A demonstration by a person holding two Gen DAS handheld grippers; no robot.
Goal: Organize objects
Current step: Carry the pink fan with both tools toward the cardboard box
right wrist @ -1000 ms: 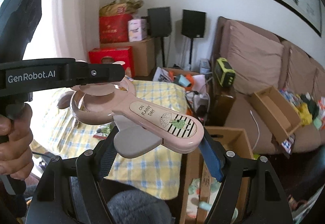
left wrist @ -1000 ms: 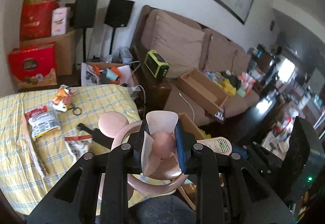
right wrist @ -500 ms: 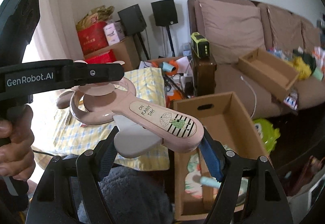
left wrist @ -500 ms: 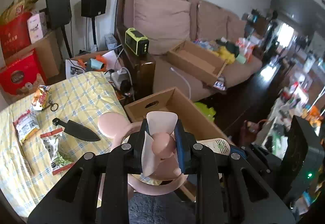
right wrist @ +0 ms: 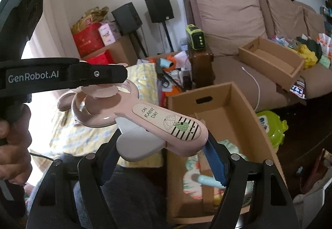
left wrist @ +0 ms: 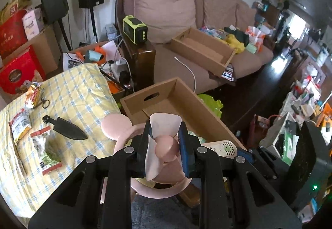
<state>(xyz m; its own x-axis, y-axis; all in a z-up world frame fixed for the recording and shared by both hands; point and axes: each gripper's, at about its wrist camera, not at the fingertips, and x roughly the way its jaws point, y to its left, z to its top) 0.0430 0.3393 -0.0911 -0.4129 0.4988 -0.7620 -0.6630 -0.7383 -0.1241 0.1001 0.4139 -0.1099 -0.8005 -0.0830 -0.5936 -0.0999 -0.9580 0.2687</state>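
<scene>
Left gripper (left wrist: 166, 145) narrow, clamped on pink fan (right wrist: 145, 118) hub; right gripper (right wrist: 161, 158) wide, gripped fan handle above cardboard box (right wrist: 255, 125).

pink fan (right wrist: 166, 123), yellow-check cloth (left wrist: 78, 91), brown box (right wrist: 238, 104)
</scene>
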